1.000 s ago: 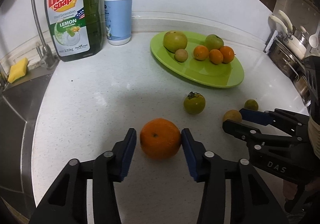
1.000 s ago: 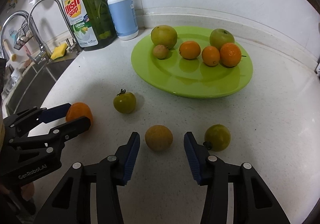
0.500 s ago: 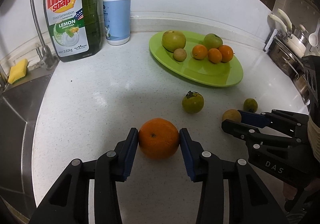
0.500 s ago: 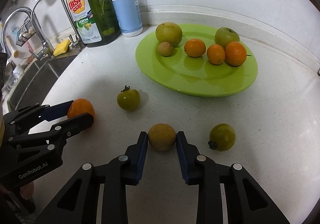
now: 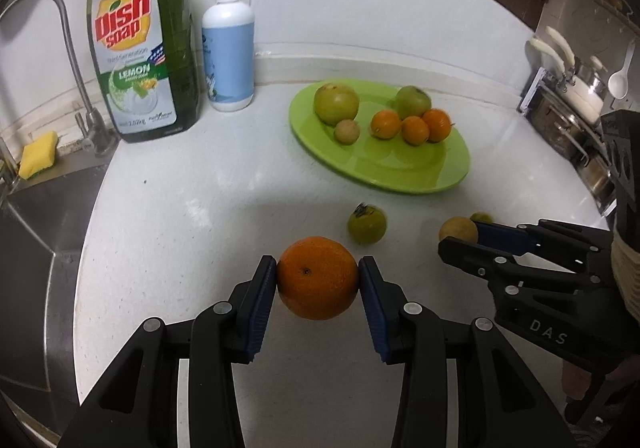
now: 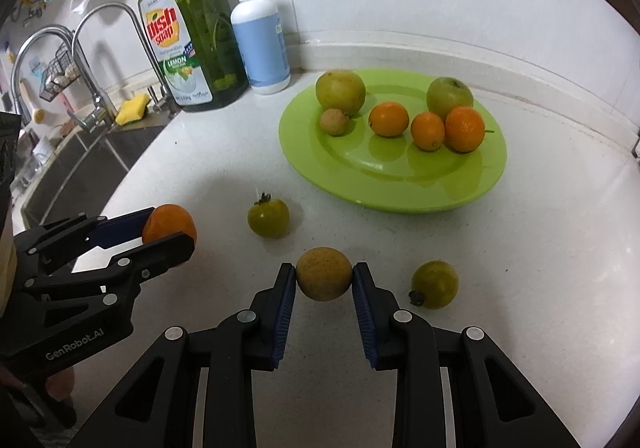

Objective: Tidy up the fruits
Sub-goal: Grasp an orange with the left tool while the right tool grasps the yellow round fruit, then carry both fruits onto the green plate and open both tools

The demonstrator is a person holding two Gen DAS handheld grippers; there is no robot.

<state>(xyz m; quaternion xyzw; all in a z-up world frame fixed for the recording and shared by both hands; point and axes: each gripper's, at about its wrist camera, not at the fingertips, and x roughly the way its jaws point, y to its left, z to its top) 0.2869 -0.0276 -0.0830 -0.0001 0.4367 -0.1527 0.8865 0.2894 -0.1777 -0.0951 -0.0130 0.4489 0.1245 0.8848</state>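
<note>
the left gripper [image 5: 318, 280] is pinching an orange [image 5: 318, 277], both blue pads pressing on its sides, the jaws spread only as wide as the fruit. the right gripper [image 6: 324, 280] is pinching a smaller yellow-brown fruit [image 6: 324, 273] the same way; its jaws have just been closing, and the pads are now sitting tight against the fruit's flanks.

ahead of the left fingers and a little to their right, a green tomato [image 5: 367, 225] is lying alone on the white counter [image 5: 180, 216]. just to the right of the right fingers, another green fruit [image 6: 435, 284] is resting stem-down toward them, near but apart.

beyond both pairs of fingers the green plate [image 6: 472, 184] is sitting with six fruits crowded along its far half, its near half lying bare. the counter between the fingertips and the plate's near rim is staying open except for the tomato. far off to the left of the fingers, the dish soap bottle [image 5: 144, 48] and the pump bottle [image 5: 229, 56] are standing by the wall, and the counter is dropping off into the sink [image 5: 36, 232] on that side.
</note>
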